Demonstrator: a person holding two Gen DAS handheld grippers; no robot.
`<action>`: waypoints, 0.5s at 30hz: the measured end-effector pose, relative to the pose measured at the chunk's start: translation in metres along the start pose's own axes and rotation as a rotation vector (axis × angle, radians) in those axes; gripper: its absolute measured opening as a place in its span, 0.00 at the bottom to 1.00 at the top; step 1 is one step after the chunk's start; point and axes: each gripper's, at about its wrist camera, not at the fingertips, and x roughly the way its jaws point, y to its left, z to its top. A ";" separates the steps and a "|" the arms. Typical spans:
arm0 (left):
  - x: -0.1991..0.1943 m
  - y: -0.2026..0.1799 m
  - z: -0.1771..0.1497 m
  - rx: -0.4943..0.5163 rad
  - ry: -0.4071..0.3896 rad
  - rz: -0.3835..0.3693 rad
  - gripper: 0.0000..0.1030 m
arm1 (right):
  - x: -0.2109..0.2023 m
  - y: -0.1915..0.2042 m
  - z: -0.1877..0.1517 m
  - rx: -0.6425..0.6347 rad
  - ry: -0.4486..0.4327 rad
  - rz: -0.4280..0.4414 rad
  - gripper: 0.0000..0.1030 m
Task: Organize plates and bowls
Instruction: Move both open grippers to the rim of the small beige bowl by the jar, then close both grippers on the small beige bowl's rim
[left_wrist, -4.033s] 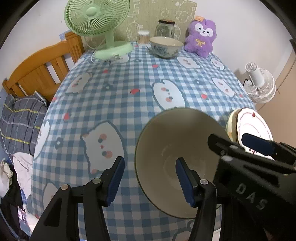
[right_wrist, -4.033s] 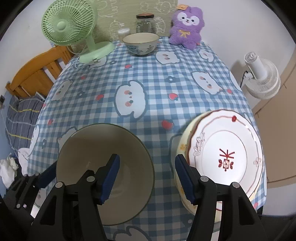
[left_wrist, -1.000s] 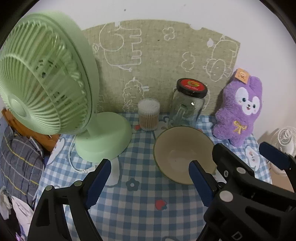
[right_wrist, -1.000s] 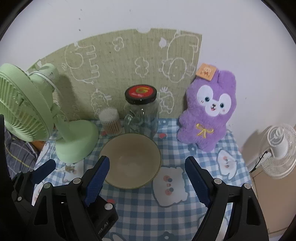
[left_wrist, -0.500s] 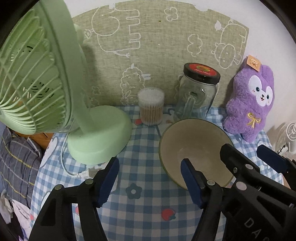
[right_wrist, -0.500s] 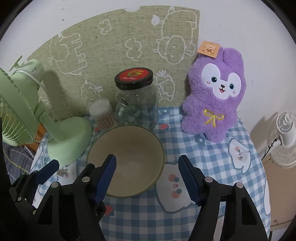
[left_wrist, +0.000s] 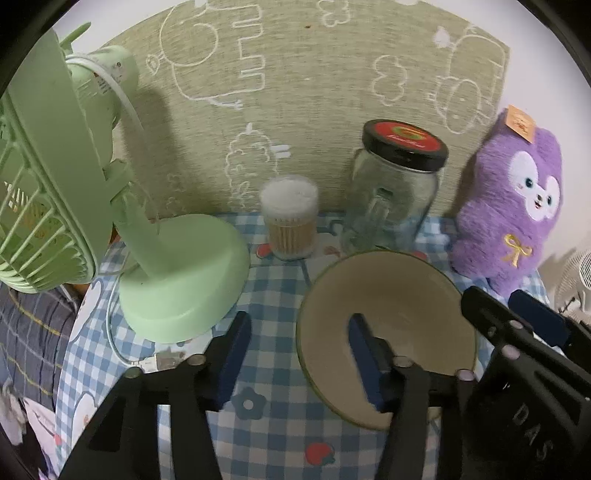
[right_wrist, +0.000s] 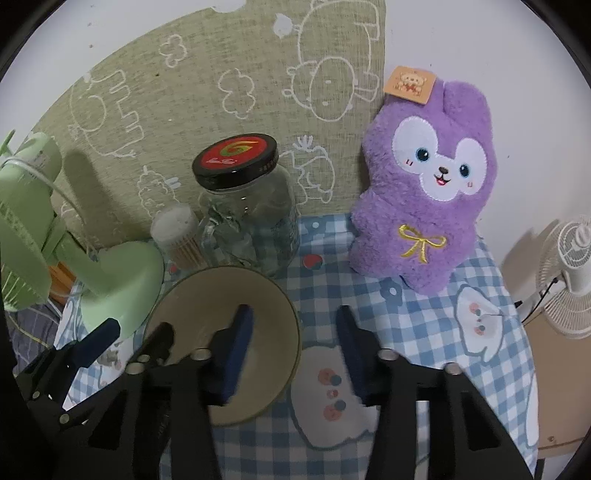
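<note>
Bowl (left_wrist: 388, 295) sits upright on the checked desk (left_wrist: 273, 424), right in front of both tools, just ahead of the glass jar (left_wrist: 393, 199) and cotton-swab tub (left_wrist: 290, 221), with the green fan (left_wrist: 177, 273) off to the left hand-held gripper's left and the purple plush (right_wrist: 424, 206) off to the right one's right. Left hand-held gripper (left_wrist: 295, 354) straddles the bowl's near-left rim, one finger inside the bowl and one outside over the cloth; jaws closing, rim wall between them, pads not yet pressing as far as I can tell. Right hand-held gripper (right_wrist: 291, 354) does the same on the near-right rim, inner finger over the bowl's cavity, outer finger over the cloth; also closing, no contact visible. Handling guess: looks like glazed ceramic, so stiff, fairly heavy, smooth and slippery, chips if knocked. Best hold is the rim wall, pinched from two opposite sides, pads set deep enough to catch the wall below the lip. Lift level; the jar stands just behind, so likely risk is bumping it. No plates in view here.
</note>
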 end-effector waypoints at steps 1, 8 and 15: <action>0.003 -0.001 0.001 0.008 0.004 -0.003 0.47 | 0.003 -0.001 0.001 -0.001 0.007 -0.007 0.44; 0.020 -0.005 0.004 0.014 0.042 -0.017 0.39 | 0.019 -0.001 0.003 -0.016 0.040 -0.028 0.37; 0.034 -0.002 0.003 0.015 0.062 -0.014 0.26 | 0.036 0.003 0.000 -0.016 0.075 -0.022 0.31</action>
